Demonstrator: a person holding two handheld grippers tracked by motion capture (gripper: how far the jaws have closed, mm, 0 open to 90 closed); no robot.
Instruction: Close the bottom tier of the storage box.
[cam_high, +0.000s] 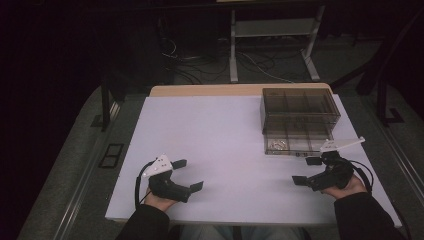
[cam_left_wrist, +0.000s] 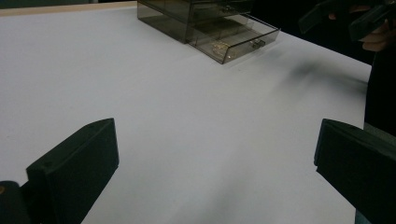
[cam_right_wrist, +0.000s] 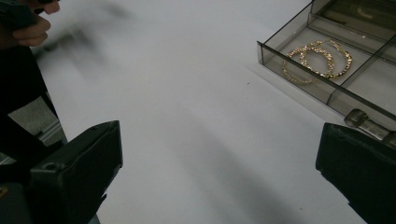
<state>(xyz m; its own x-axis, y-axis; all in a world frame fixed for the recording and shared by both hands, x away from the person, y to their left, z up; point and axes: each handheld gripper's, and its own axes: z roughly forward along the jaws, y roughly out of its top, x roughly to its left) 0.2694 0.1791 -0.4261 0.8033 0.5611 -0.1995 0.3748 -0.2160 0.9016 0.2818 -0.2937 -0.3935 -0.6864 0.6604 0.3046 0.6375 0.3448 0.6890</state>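
Near the front edge of the white table (cam_high: 225, 130), the left gripper (cam_high: 188, 175) sits low on the left with its jaws spread wide, holding nothing. Over on the right, the right gripper (cam_high: 306, 171) is spread wide too and holds nothing. Just beyond it, a see-through brown box (cam_high: 299, 112) has its drawer (cam_right_wrist: 327, 88) pulled out. Two gold hoop earrings (cam_right_wrist: 317, 58) lie inside the drawer.

No text, label, brand, number or sign can be read anywhere.
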